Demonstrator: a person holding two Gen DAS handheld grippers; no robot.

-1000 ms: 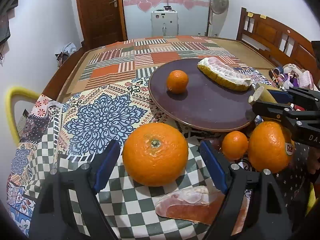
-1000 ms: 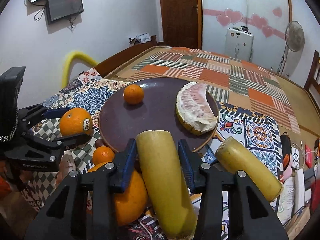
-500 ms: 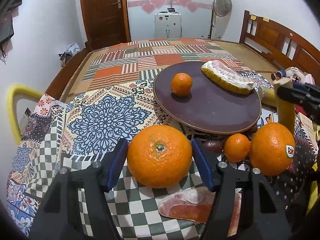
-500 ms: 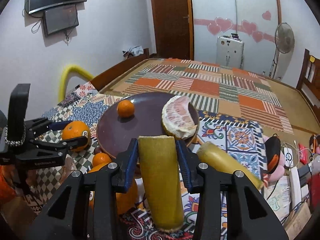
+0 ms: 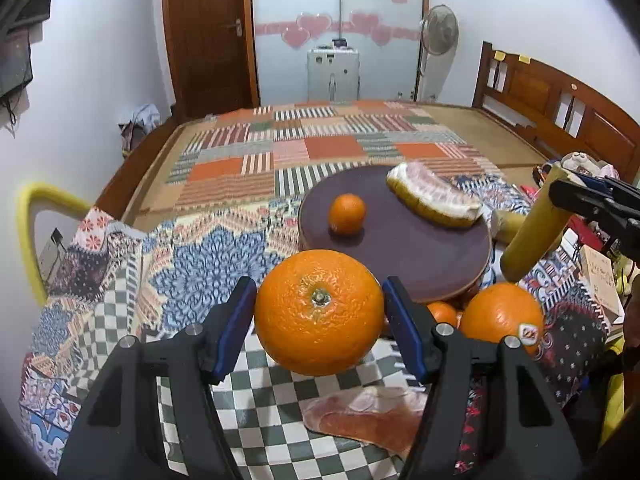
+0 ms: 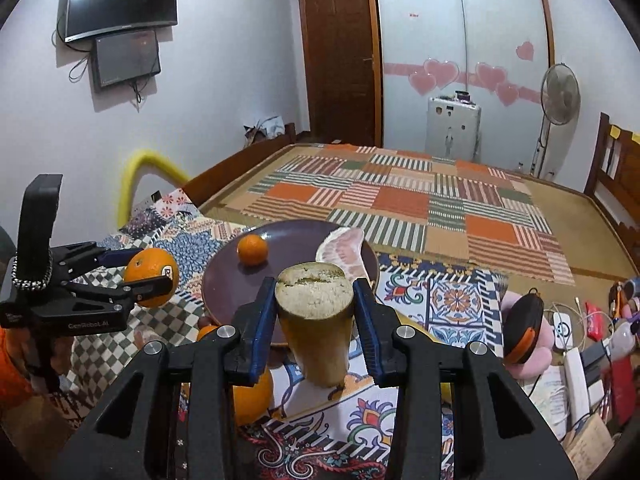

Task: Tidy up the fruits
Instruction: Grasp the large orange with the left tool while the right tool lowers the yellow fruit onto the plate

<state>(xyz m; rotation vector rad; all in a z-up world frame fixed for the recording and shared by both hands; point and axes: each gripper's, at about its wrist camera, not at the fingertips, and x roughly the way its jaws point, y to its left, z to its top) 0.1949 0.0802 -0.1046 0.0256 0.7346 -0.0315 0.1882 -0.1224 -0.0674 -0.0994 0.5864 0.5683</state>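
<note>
My left gripper (image 5: pixel 319 314) is shut on a large orange (image 5: pixel 319 312) and holds it above the checked cloth, near the front edge of the dark round plate (image 5: pixel 400 248). It also shows in the right wrist view (image 6: pixel 150 278). My right gripper (image 6: pixel 314 312) is shut on a yellow sugarcane piece (image 6: pixel 316 320), held upright above the cloth right of the plate; it shows in the left wrist view (image 5: pixel 532 232). On the plate lie a small orange (image 5: pixel 347 215) and a pomelo wedge (image 5: pixel 434 200).
A second large orange (image 5: pixel 502 318) with a sticker and a small orange (image 5: pixel 442 314) lie by the plate's front edge. A pink pomelo peel (image 5: pixel 364 416) lies on the checked cloth. Another yellow piece (image 5: pixel 506 226) lies right of the plate. Clutter (image 6: pixel 576 344) sits at the right.
Both grippers have risen: the left has lifted the large orange off the cloth, and the right has raised the sugarcane piece and tipped it upright.
</note>
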